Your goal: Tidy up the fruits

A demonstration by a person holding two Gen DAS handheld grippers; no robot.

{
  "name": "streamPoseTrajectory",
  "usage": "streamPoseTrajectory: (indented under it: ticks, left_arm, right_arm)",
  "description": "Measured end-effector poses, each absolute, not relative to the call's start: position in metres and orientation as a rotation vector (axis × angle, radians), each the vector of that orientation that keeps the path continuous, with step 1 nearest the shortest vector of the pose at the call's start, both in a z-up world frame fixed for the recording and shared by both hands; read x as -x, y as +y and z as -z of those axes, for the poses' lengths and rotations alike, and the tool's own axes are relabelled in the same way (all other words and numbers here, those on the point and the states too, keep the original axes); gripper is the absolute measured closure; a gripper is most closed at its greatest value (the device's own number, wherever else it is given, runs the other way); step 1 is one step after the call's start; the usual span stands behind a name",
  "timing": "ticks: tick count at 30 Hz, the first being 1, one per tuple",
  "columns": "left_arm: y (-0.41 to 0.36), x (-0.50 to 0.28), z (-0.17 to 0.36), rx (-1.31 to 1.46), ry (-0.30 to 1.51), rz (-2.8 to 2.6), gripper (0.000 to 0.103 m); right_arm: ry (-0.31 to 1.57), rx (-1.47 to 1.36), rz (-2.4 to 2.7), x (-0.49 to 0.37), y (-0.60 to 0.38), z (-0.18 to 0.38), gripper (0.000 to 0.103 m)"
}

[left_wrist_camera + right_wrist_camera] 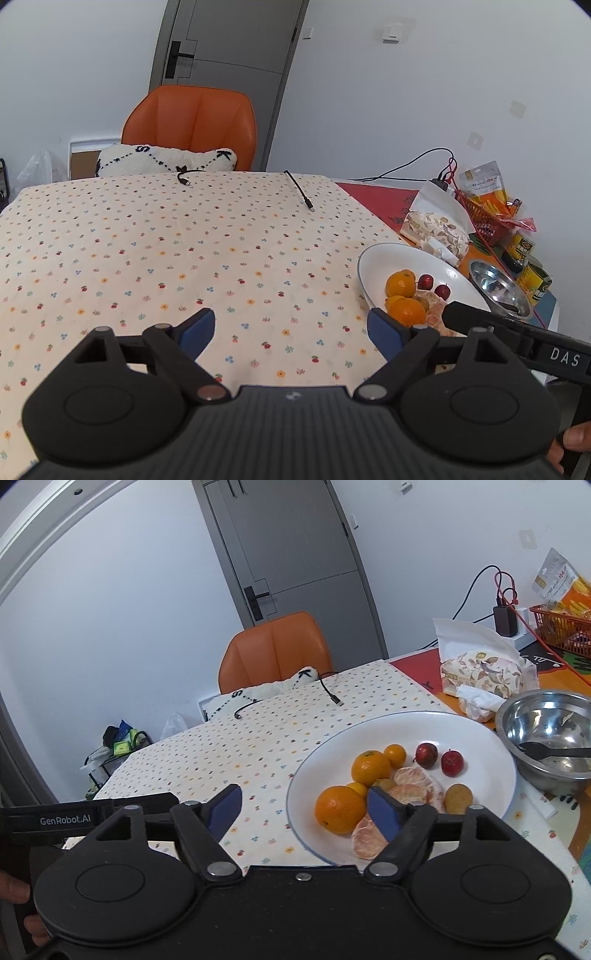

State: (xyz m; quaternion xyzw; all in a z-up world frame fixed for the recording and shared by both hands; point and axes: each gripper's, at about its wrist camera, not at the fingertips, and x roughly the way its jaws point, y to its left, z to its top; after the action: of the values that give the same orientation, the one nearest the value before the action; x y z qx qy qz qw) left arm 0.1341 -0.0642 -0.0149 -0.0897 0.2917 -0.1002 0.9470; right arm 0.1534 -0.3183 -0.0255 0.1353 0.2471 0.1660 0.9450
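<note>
Right wrist view shows my right tongs (306,810) spread wide with nothing between the blue pads; one pad hangs over the near rim of the wide white ceramic plate (321,760), close to the big round orange (340,814). All the fruit I can see sits in that plate at about 1 o'clock: a second orange (370,767), peeled orange segments (415,781), two small dark red fruits (426,754) and a brownish round one (458,798). In the left wrist view my left tongs (291,326) are spread too, empty, over the bare flowered cloth of the tabletop (184,251), with the plate at 2 o'clock. I'd judge the gathering done or nearly so; no loose fruit shows on the cloth
</note>
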Motion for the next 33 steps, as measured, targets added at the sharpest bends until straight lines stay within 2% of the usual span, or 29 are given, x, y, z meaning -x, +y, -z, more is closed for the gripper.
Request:
streamPoseTrajectory:
  ticks: [8, 24, 33]
  left_arm:
    - [-0.053, -0.119, 0.012, 0.194, 0.569, 0.19, 0.015]
    - [-0.048, -0.098, 0.002, 0.175, 0.556, 0.19, 0.015]
    - [-0.051, -0.089, -0.002, 0.177, 0.555, 0.216, 0.015]
  right_arm:
    - [0.502, -0.28, -0.34, -0.142, -0.311, 0.021, 0.013]
    - [0.504, -0.282, -0.329, -0.118, -0.314, 0.014, 0.005]
    - [0.51, -0.275, -0.316, -0.11, -0.319, 0.015, 0.004]
